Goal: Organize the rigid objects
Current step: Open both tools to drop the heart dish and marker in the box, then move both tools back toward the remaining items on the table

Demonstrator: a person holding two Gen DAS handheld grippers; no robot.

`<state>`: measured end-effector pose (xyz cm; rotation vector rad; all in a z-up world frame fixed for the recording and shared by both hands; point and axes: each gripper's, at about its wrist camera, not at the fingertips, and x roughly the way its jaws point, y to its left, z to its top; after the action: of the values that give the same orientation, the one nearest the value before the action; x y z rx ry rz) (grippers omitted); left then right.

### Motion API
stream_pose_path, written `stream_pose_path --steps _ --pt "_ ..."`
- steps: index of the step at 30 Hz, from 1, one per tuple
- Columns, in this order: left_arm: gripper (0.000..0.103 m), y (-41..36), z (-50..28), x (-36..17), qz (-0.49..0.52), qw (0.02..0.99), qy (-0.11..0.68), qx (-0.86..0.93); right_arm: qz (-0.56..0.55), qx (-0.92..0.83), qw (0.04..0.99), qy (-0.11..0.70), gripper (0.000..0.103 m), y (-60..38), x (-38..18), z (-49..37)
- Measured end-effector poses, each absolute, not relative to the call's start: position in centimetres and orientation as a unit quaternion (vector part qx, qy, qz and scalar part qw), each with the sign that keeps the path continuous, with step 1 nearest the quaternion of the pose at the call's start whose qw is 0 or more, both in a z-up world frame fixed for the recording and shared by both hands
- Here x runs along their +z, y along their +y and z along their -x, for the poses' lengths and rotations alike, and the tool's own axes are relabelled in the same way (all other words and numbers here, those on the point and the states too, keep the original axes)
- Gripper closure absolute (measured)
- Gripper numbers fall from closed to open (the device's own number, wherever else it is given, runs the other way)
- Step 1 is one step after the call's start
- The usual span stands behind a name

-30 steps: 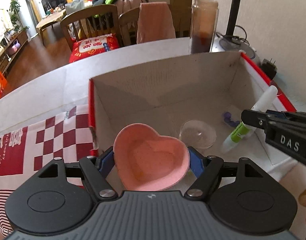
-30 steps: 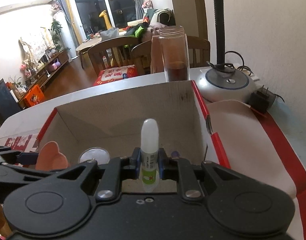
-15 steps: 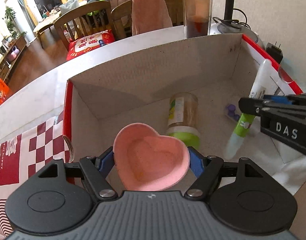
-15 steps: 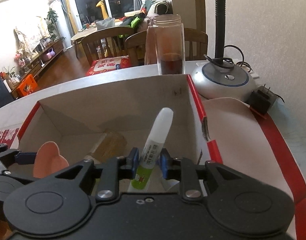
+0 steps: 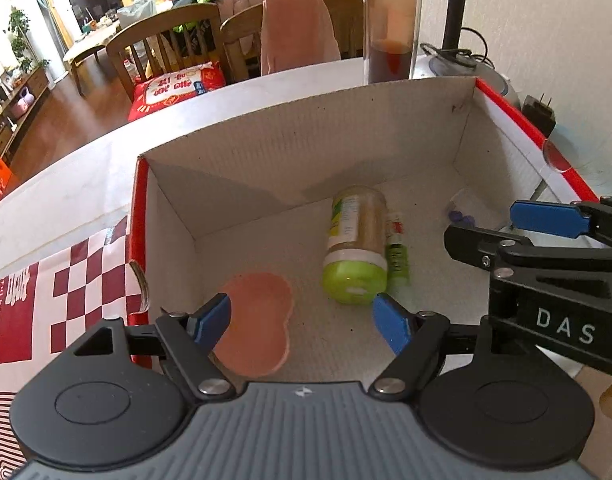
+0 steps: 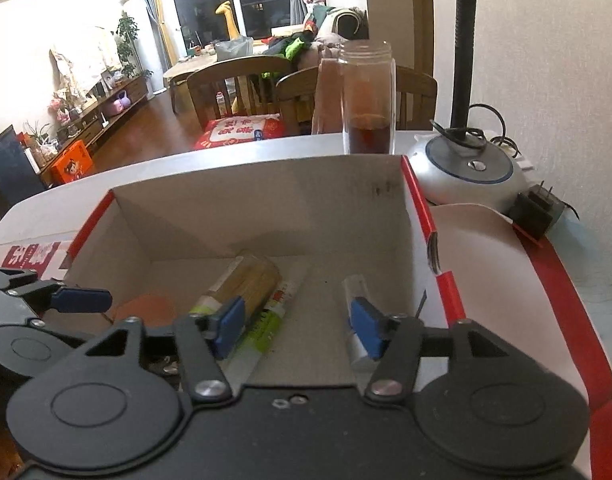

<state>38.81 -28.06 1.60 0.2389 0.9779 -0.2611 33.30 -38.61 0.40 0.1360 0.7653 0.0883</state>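
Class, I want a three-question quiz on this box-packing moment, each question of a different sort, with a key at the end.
1. True or false: the pink heart dish lies on the floor of the cardboard box.
2. Which thing lies right beside the green-lidded jar? A) the glue stick B) a spoon C) a phone
3. Fill in: the tall glass jar of dark liquid stands ______ the box.

Key
1. True. It lies free below the open left gripper.
2. A. It fell there from the right gripper, whose jaws are opening, nothing between them.
3. Behind, on the table.
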Motion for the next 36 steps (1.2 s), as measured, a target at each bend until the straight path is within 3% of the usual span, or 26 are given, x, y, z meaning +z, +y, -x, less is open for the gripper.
stream_pose_path --steps 8,12,36 --pt "0.025 -27.3 -37.2 3.0 -0.105 0.877 0.451 -0.127 -0.070 0.043 0.927 0.366 0.039 -38.9 1.3 -32.2" --pt "0.025 -26.4 -36.4 3.7 -0.098 0.880 0.447 -0.128 -0.069 0.047 0.930 0.358 0.029 -38.9 2.1 -31.3" --pt "0.024 -17.9 -29.5 8.7 -0.055 0.905 0.406 -0.117 -0.036 0.110 0.938 0.326 0.018 -33.3 5.9 -25.5"
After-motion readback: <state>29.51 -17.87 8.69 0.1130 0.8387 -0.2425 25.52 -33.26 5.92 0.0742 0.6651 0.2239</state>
